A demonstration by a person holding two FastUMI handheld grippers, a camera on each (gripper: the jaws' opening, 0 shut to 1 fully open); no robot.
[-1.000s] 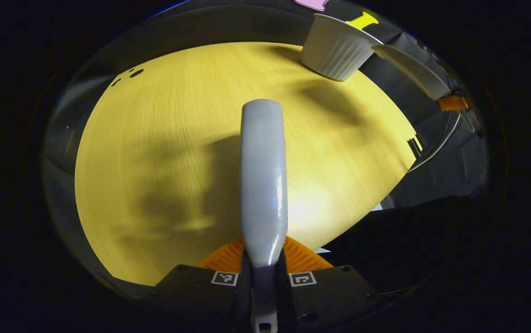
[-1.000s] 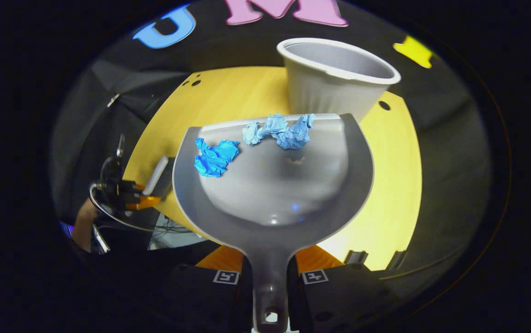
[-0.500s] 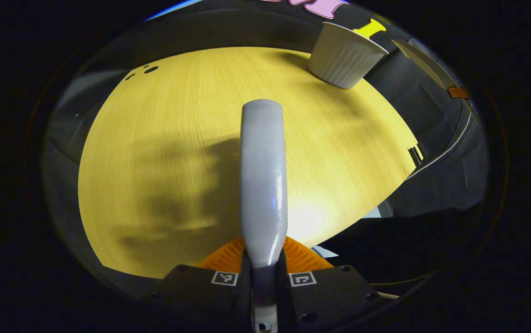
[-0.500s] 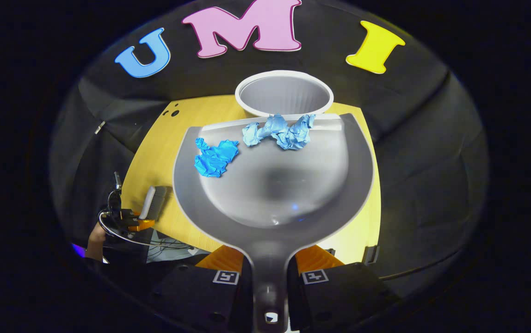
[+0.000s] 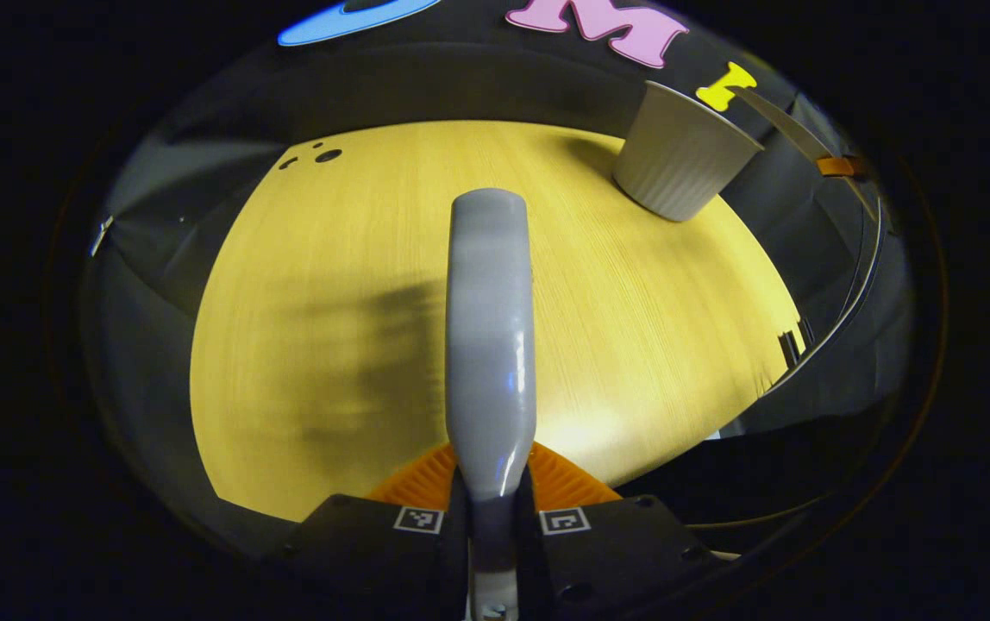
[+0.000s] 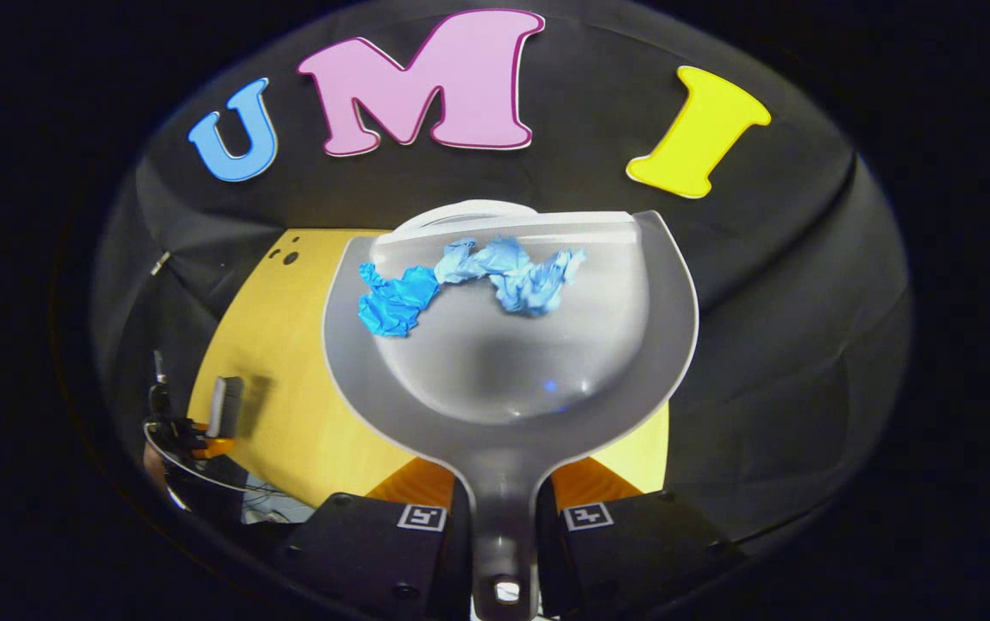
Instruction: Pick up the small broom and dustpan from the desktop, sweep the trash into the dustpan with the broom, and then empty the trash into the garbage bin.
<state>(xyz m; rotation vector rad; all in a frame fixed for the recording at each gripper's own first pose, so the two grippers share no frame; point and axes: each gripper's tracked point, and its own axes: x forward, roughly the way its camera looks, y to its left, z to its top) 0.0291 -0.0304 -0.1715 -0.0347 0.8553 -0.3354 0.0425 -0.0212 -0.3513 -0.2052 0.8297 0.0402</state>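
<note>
While the left gripper pinched the small broom by its handle, both fingers pressed against it, the broom's grey back stood straight up the middle of the left gripper view, above the yellow desktop. Further right in that view the white ribbed garbage bin stood on the desktop's far right part, and just beyond it the thin edge of the dustpan showed, raised above the bin's rim.

At the far left of the right gripper view the left gripper appeared small, over the desktop's near left edge, with the broom in it. In the middle, the right gripper was clamped on the dustpan's handle, a finger pressing on either side. The dustpan was held aloft with its front lip towards the booth wall. Two crumpled blue paper scraps lay near that lip, touching each other, the darker on the left. The garbage bin's rim peeked just beyond the lip, mostly hidden by the pan.
</note>
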